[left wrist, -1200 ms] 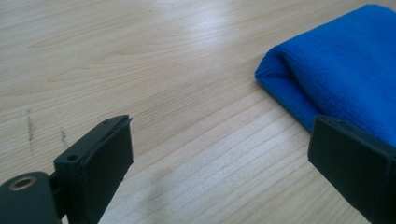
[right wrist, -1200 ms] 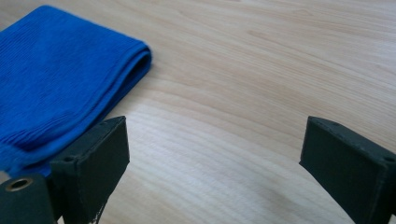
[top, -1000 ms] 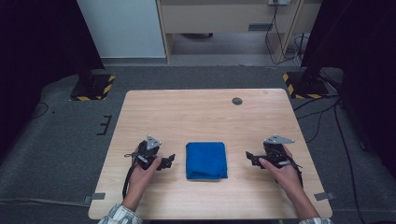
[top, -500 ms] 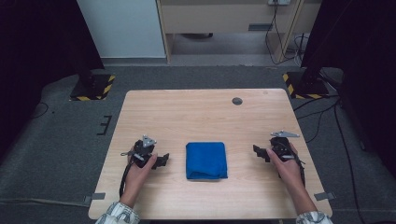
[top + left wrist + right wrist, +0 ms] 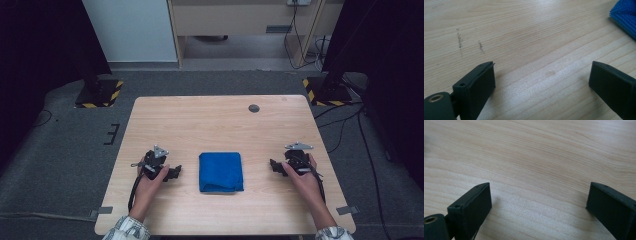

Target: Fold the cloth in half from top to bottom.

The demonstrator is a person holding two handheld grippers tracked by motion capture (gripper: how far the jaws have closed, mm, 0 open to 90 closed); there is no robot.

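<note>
Overhead view; gripper cameras near table (image 5: pixel 220 120).

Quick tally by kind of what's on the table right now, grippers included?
Folded blue cloth: 1
Grippers: 2, the left gripper and the right gripper, both open and apart from the cloth
Small dark round disc near the far edge: 1
Total: 4

No readable text, label, brand or number is showing anywhere. The only sign-like markings are the yellow-and-black hazard stripes (image 5: pixel 102 96) lying on the floor at the far left of the bench (image 5: pixel 210 120), and a matching striped patch (image 5: pixel 320 95) lying at its far right; neither is carrying any words.
</note>
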